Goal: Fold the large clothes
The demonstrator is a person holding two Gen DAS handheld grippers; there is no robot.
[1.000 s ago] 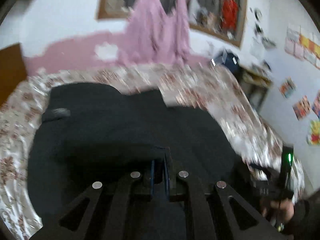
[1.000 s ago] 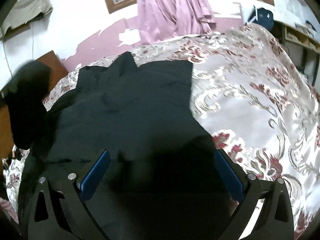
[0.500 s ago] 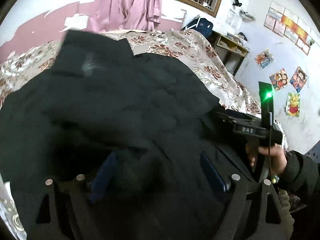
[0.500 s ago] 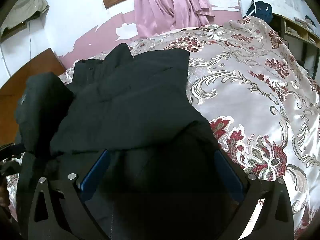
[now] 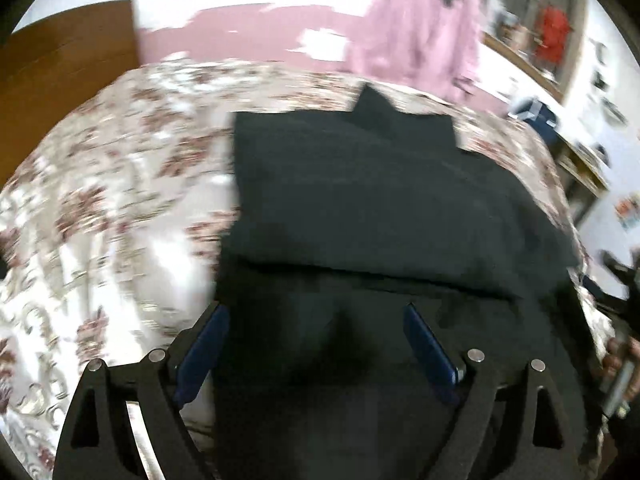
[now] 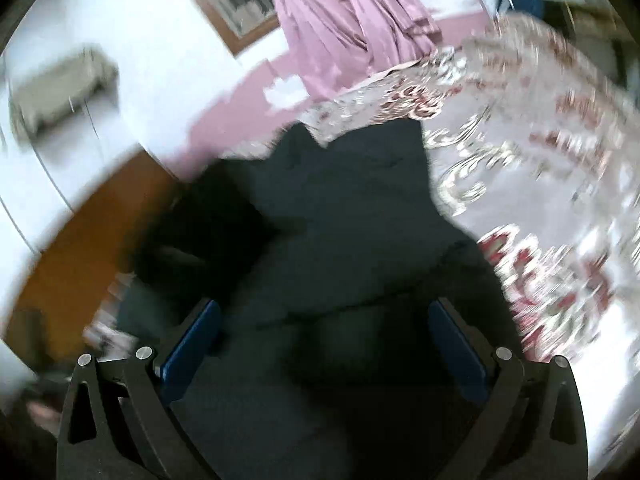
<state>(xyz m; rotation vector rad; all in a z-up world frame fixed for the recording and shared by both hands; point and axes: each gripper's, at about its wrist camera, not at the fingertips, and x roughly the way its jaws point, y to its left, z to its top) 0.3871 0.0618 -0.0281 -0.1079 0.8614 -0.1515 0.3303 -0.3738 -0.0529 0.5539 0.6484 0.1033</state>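
Note:
A large black garment [image 5: 380, 208] lies on a floral bedspread [image 5: 120, 200], with one part folded over onto its middle. It also fills the middle of the right wrist view [image 6: 352, 240]. My left gripper [image 5: 316, 344] is open and empty, low over the garment's near part. My right gripper [image 6: 324, 340] is open and empty over the garment's near edge. Both views are blurred by motion. A hand and part of the right gripper show at the right edge of the left wrist view [image 5: 616, 360].
The bedspread [image 6: 560, 200] spreads right of the garment. A pink cloth [image 5: 420, 28] hangs on the far wall. A brown headboard [image 5: 60, 60] stands at the left. A shelf with clutter [image 5: 580, 160] is at the far right.
My left gripper, shut on the garment a second ago, opened and let it go, then swung left and back. The sleeve part now lies folded on the garment. My right gripper stayed open and shifted.

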